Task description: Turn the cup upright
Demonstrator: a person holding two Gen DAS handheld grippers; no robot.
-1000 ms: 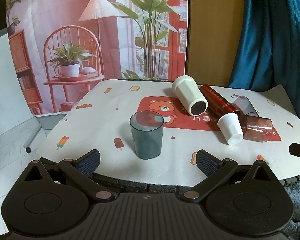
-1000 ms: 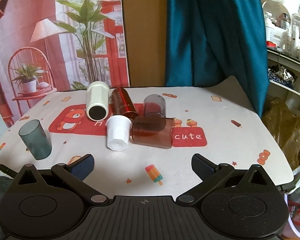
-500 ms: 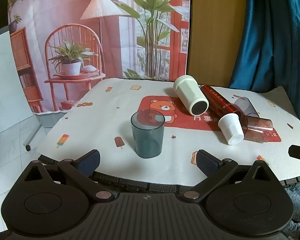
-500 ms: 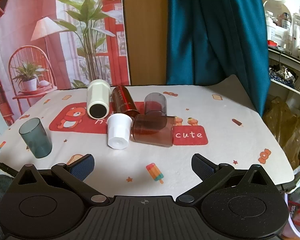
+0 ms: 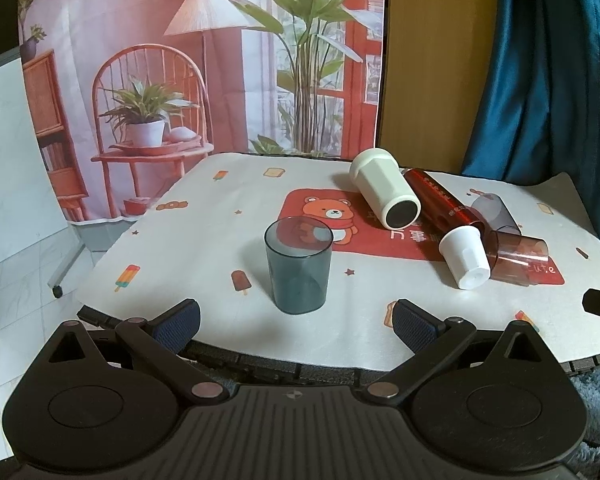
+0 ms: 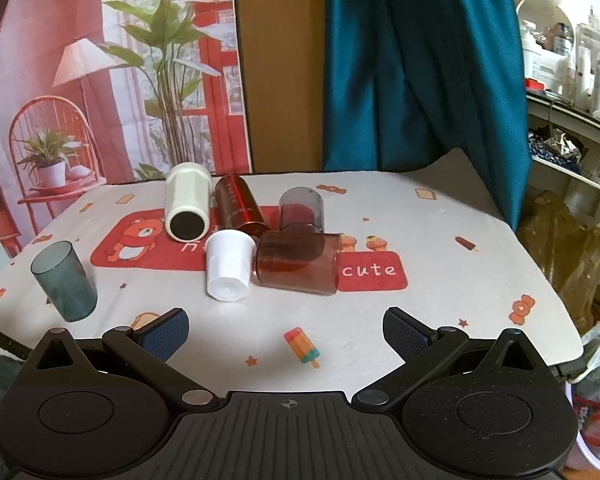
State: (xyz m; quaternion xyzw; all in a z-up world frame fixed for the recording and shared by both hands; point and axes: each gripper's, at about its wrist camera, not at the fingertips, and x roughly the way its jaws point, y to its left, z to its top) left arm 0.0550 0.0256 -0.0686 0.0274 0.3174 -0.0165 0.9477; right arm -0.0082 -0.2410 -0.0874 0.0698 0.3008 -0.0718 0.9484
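Smoky grey plastic, the one upright cup point(image 5: 299, 266) stood alone left of the bear mat point(image 6: 148, 246), apart from five tipped cups, among them the small white cup point(image 6: 228, 266), while both grippers point(image 5: 296, 316) point(image 6: 286, 326) held their jaws wide and empty, probably ready to approach one.

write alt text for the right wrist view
Open right gripper hovers at the edge of a table where a white cup, cream cup and three reddish cups lie tipped; a grey-blue cup stands upright at left.
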